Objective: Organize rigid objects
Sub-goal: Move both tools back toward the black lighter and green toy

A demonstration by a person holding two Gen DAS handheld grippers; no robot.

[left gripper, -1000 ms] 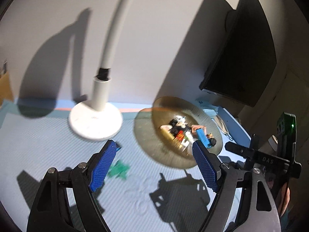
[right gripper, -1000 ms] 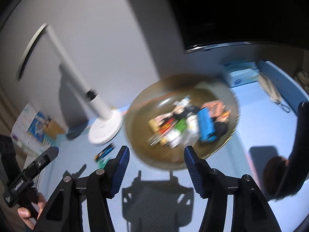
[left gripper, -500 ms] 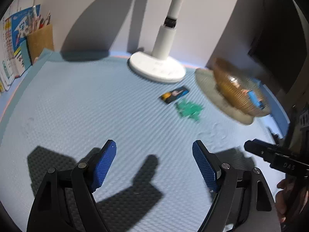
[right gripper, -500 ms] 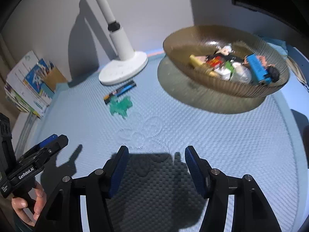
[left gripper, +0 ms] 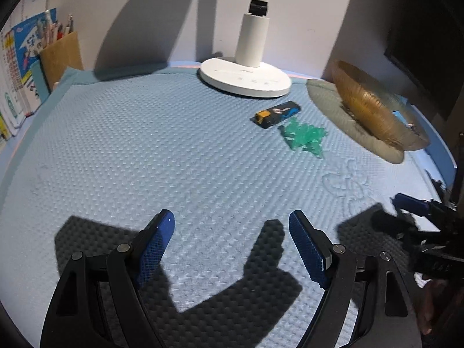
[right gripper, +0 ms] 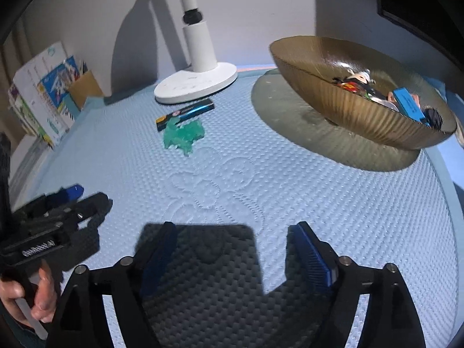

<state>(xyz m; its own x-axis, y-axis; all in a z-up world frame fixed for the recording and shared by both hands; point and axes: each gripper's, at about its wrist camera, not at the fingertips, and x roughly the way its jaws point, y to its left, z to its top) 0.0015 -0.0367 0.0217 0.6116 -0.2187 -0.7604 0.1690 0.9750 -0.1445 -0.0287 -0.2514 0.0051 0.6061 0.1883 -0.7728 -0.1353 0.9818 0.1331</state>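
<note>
A green plastic toy (left gripper: pixel 304 136) and a dark flat packet (left gripper: pixel 277 114) lie on the blue mat, in front of the lamp base; both also show in the right wrist view, the toy (right gripper: pixel 182 134) and the packet (right gripper: pixel 185 113). An amber ribbed bowl (right gripper: pixel 356 107) at the right holds several small items; the left wrist view shows its side (left gripper: pixel 368 107). My left gripper (left gripper: pixel 232 226) is open and empty, low over the near mat. My right gripper (right gripper: pixel 232 232) is open and empty, also near the front.
A white lamp base (left gripper: pixel 245 76) and post stand at the back. A brown pen holder (left gripper: pixel 59 55) and books (left gripper: pixel 17 66) stand at the back left. A dark screen (left gripper: pixel 429 29) is at the back right. The textured mat (left gripper: pixel 145 145) covers the table.
Both grippers have pulled back and down from above the bowl to low over the near mat. The toy, packet and bowl now lie farther ahead. Both grippers stay open.
</note>
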